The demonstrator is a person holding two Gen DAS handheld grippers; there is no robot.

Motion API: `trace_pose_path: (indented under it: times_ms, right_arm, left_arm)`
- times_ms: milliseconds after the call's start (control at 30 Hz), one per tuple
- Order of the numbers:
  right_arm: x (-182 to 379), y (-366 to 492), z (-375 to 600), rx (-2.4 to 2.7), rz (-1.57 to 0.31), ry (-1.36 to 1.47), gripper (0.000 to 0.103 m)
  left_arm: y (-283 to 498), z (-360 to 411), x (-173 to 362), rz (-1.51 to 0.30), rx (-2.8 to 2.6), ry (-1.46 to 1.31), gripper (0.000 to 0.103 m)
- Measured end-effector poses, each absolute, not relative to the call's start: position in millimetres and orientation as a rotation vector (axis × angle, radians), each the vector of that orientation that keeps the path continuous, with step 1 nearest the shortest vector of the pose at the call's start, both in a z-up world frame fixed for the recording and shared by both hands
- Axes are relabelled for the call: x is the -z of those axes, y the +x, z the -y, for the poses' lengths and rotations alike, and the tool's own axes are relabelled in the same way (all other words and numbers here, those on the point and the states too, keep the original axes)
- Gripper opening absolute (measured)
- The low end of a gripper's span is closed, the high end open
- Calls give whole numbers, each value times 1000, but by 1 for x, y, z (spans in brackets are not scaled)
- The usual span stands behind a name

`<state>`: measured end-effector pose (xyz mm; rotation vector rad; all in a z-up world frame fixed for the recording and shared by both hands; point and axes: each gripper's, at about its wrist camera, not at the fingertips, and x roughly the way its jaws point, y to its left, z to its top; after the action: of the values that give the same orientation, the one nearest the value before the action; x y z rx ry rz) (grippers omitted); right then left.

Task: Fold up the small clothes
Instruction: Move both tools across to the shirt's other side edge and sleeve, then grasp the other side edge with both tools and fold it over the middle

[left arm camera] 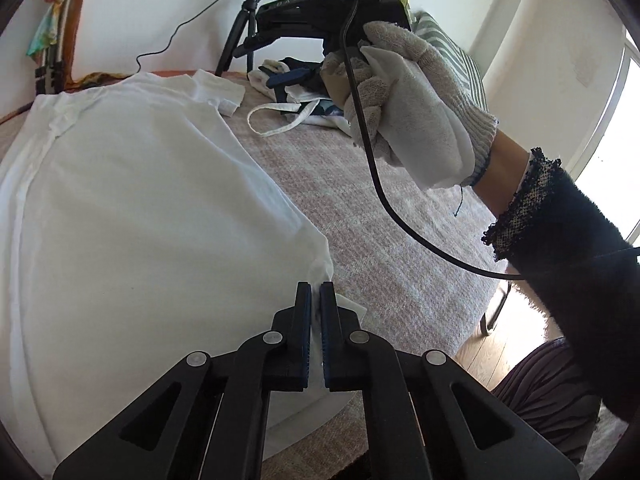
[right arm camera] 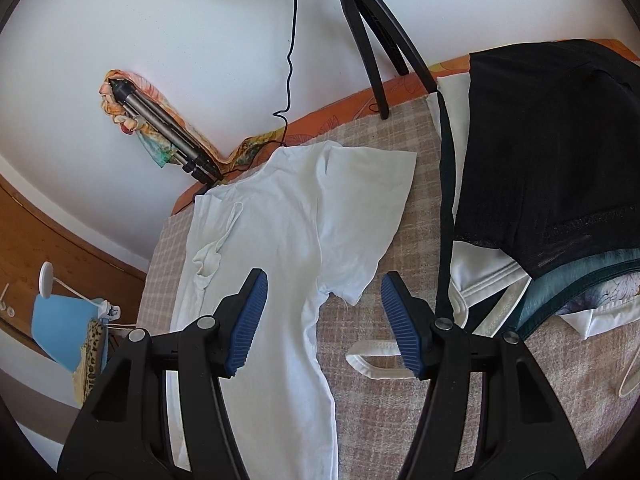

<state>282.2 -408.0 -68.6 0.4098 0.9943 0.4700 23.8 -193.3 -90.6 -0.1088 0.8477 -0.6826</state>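
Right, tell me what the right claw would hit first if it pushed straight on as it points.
Probably the white T-shirt: the open right claw frames its sleeve and side seam, spread on the checked blanket. Depth is unclear.

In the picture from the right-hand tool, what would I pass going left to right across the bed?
Blue cloth off the bed's edge → white T-shirt → white strap → black garment atop the clothes pile.
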Motion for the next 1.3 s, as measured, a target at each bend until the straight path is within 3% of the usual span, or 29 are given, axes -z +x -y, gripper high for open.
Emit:
trace_pose_path:
  times_ms: [333, 433, 500, 600, 933, 1300]
  right_arm:
    - [109, 323, 396, -355, -1100, 427, 62]
    - [111, 327, 388, -398, -1115, 426, 44]
    - [114, 329, 383, -406, -1138, 439, 21]
    - [115, 330, 380, -367, -1129, 440, 10]
    - [46, 324, 326, -393, -964, 331, 6]
    - [52, 318, 224, -435, -982, 97, 6]
  left_arm:
    - [17, 183, 88, -832, 664, -142, 3]
    - [16, 180, 86, -827, 667, -150, 3]
    - [15, 178, 85, -820, 665, -154, 3]
    - [15, 170, 83, -812, 660, -172, 3]
    - [3, 129, 80, -775, 615, -234, 3]
    - [-6, 86, 87, -775, 528, -287, 3]
